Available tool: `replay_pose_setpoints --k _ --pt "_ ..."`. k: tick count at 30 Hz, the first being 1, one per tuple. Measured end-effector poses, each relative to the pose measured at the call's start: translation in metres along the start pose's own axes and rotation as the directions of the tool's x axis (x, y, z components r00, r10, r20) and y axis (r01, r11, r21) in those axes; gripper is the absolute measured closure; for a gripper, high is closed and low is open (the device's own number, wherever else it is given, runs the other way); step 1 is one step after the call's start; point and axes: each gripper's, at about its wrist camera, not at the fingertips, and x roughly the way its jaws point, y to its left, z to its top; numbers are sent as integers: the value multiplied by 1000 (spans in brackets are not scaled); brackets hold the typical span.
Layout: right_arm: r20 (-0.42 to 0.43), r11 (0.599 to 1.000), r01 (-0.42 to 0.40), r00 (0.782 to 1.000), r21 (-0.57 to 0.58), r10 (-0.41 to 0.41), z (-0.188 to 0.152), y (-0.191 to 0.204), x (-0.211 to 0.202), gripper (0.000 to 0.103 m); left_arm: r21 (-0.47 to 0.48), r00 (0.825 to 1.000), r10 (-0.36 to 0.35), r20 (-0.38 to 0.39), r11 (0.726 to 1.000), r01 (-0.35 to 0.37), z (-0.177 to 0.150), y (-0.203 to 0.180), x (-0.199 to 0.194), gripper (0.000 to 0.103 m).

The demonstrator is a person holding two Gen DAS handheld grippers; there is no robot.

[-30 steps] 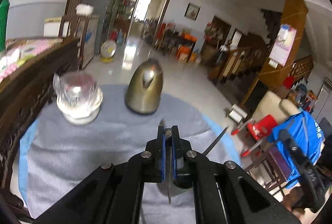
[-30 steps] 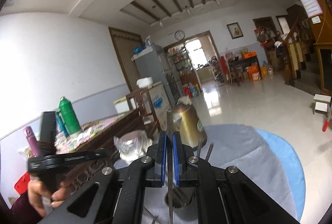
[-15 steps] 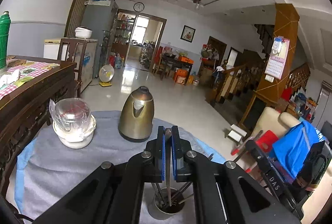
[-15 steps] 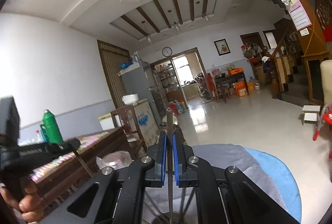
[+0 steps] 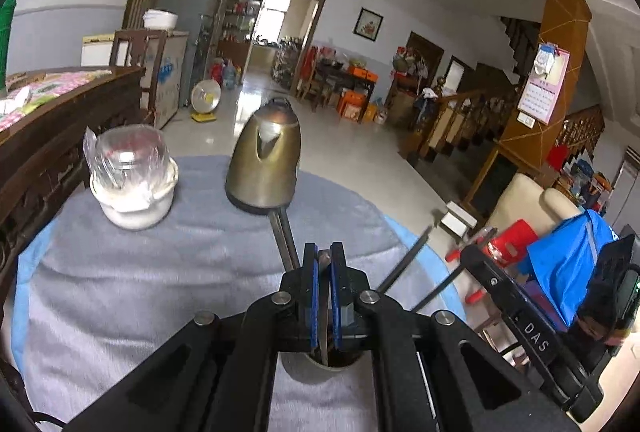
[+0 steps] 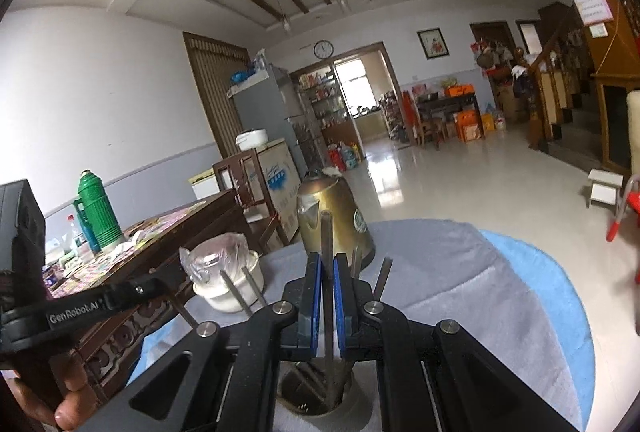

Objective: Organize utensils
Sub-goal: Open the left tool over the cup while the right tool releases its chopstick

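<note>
A: What's hidden on your side?

B: The utensil holder (image 5: 320,366) is mostly behind my gripper bodies; only a slice of its rim and dark interior shows in either view. I can't see the lower ends of the utensils inside it, so I can't say if they're spoons, forks or knives.

A: Left hand-held gripper (image 5: 324,264)?

B: Jaws narrow, clamped on a thin metal utensil (image 5: 323,312). Flat grey strip, dull steel. Long axis runs nearly straight up and down between the blue pads, lower end dipping into the holder, top end level with the pad tips.

A: Right hand-held gripper (image 6: 327,272)?

B: Also narrow, pinching a second metal utensil handle (image 6: 326,244). It's upright, the top sticks up past the pads in front of the brass kettle (image 6: 332,216), the bottom goes into the holder.

A: Others?

B: Several loose handles (image 6: 382,278) already lean out of the holder, fanned outwards. The holder sits on the grey cloth (image 5: 160,264) at the near edge of the bench, kettle and a plastic-wrapped white bowl (image 5: 134,184) further back.
</note>
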Motion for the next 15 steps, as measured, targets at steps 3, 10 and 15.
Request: replay_pose_setpoints --k 3,10,15 --pt "-25 1000 -23 999 17 24 -5 -2 -4 93 16 1000 3 -17 1000 -3 -8 2 -4 91" --pt "-33 994 -64 997 86 67 -12 -13 -24 62 27 999 41 -21 999 -40 -32 10 -24 53" --pt "10 992 -78 997 95 77 -25 -18 -50 45 37 995 94 -43 995 -92 -56 21 -35 43"
